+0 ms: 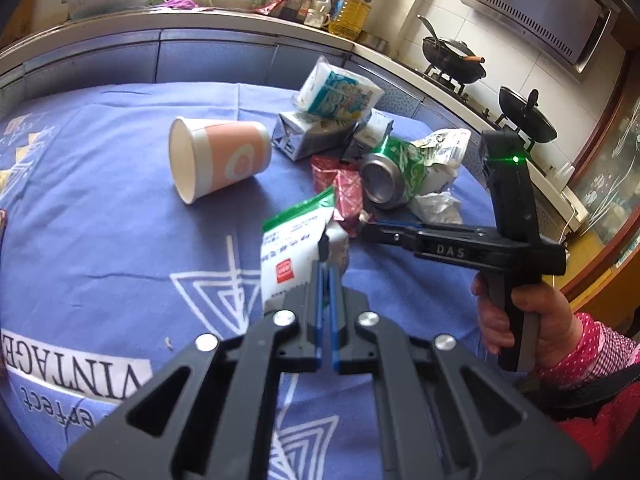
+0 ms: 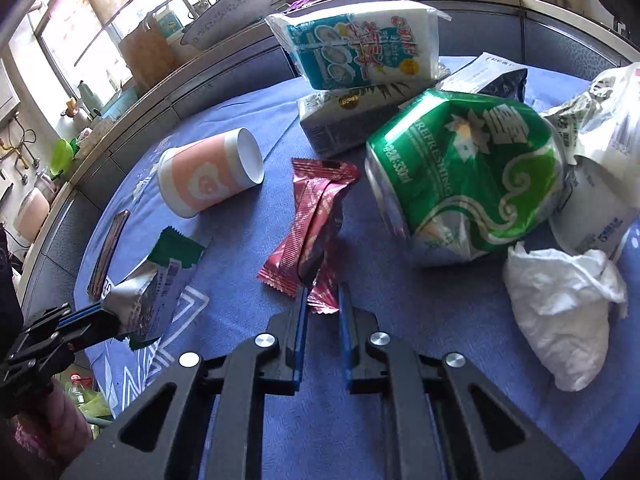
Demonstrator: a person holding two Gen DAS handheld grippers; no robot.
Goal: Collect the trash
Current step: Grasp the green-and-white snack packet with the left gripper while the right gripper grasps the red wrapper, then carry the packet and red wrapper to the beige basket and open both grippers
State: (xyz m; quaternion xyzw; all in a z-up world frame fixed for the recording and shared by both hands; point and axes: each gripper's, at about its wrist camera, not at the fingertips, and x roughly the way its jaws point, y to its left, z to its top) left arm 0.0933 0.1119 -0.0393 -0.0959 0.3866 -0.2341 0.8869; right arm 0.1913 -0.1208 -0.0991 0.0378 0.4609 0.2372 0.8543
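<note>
Left gripper [image 1: 325,258] clamped on green-and-white packet [image 1: 294,248], right gripper [image 2: 323,300] pinching red wrapper [image 2: 316,224], crushed green can [image 2: 464,176] nearby on blue-clothed desk [image 2: 240,120]

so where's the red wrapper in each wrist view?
Left wrist: red wrapper centre-right, beyond the left gripper and its green-and-white packet, left of the green can.
Right wrist: red wrapper centre, its near end between the right gripper fingers.
Shared landmark: pink paper cup, on its side.
</note>
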